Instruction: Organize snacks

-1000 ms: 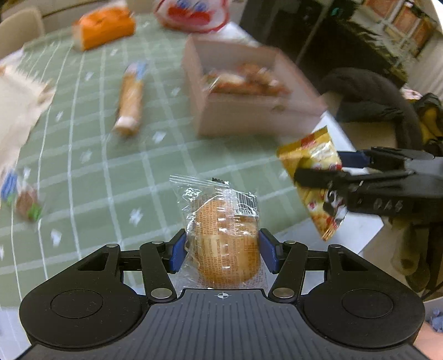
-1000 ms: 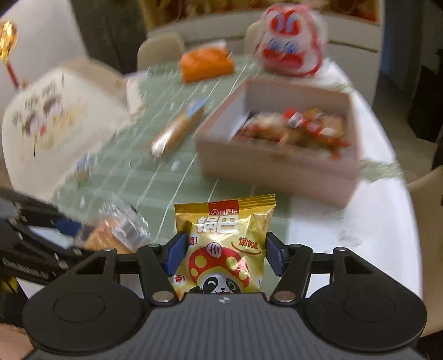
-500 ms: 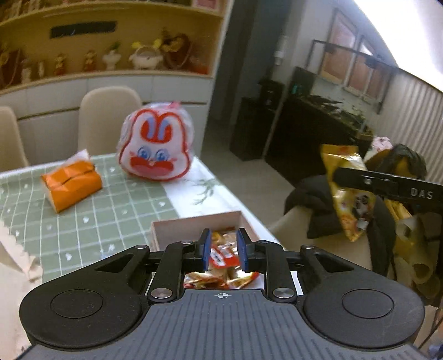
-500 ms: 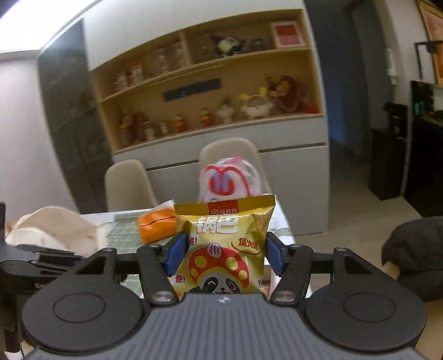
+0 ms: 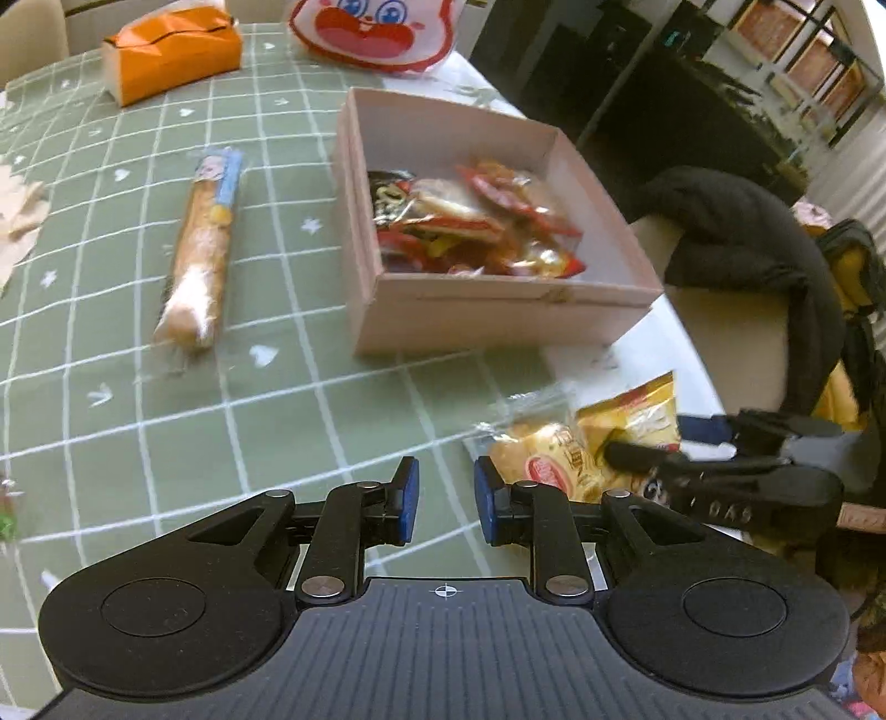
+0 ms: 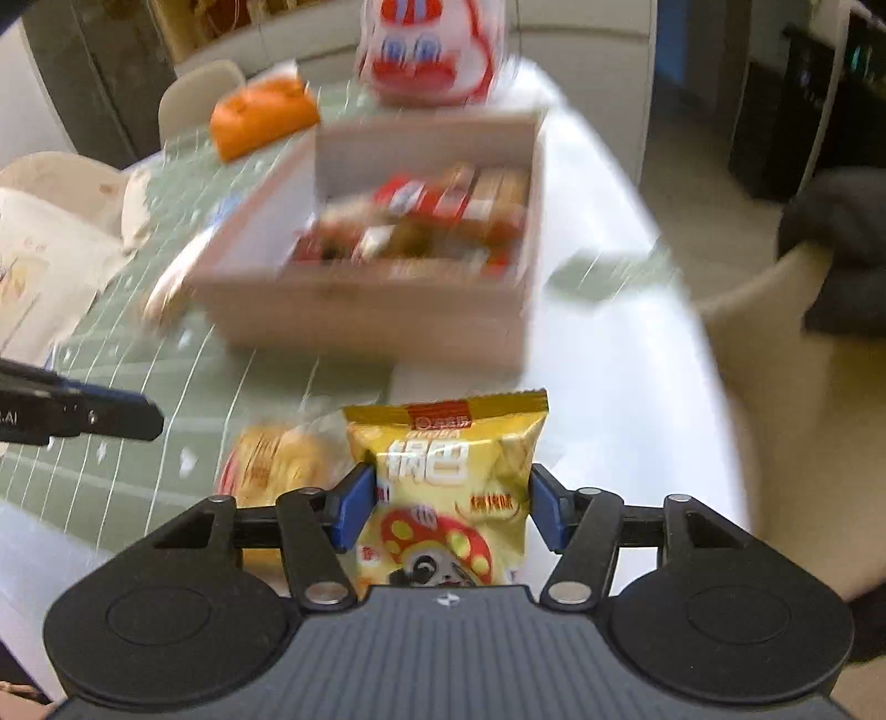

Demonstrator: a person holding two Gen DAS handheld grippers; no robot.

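My left gripper is empty, its jaws a narrow gap apart, low over the green checked tablecloth. A wrapped bun lies on the table just right of it, also in the right wrist view. My right gripper is shut on a yellow mushroom snack packet, next to the bun; the packet also shows in the left wrist view. The pink box with several snacks stands beyond, and in the right wrist view.
A long wrapped bread stick lies left of the box. An orange tissue pack and a rabbit-face bag sit at the far side. A chair with a black coat stands at the right table edge.
One second ago my left gripper held the bun; it is now empty and the bun lies on the table. Both grippers swung up, then came back down toward the table. The right still holds its packet.
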